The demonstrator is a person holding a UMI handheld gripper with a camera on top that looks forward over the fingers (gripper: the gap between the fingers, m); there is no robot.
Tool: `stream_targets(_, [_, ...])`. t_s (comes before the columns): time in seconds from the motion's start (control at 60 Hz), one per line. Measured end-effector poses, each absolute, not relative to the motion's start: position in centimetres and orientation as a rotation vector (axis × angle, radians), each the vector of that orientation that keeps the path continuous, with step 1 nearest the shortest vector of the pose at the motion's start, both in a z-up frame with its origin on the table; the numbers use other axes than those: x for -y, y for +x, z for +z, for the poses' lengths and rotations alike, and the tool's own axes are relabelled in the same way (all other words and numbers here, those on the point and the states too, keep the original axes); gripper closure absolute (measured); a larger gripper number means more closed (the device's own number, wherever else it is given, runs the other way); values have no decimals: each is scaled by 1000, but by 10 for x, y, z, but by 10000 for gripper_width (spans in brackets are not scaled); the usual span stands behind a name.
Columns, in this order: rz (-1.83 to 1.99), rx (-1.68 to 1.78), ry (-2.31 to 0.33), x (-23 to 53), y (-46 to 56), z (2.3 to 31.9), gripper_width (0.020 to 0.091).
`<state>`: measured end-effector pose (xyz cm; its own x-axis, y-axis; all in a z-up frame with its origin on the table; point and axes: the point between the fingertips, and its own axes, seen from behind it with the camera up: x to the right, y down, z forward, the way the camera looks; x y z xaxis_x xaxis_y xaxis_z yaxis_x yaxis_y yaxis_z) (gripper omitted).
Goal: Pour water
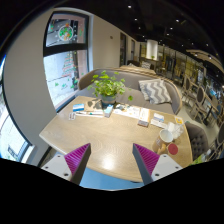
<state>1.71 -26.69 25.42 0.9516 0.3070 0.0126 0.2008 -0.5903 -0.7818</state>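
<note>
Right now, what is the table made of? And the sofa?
The table looks like wood with a smooth, pale finish: it has an even tan top and light glints off it. The sofa beyond it seems to be covered in grey cloth, since it looks soft and dull with a patterned cushion on it. The gripper hangs open before the table, holding nothing.

Bright daylight; ceiling spotlights; fisheye-warped edges.
</note>
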Motion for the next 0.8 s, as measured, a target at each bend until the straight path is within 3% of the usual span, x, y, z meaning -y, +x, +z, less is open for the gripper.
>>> stream_targets(0.283, [120, 229, -2230, 251, 136, 233, 252])
stream_targets(0.8, [-56, -46, -2257, 279, 472, 105, 253])
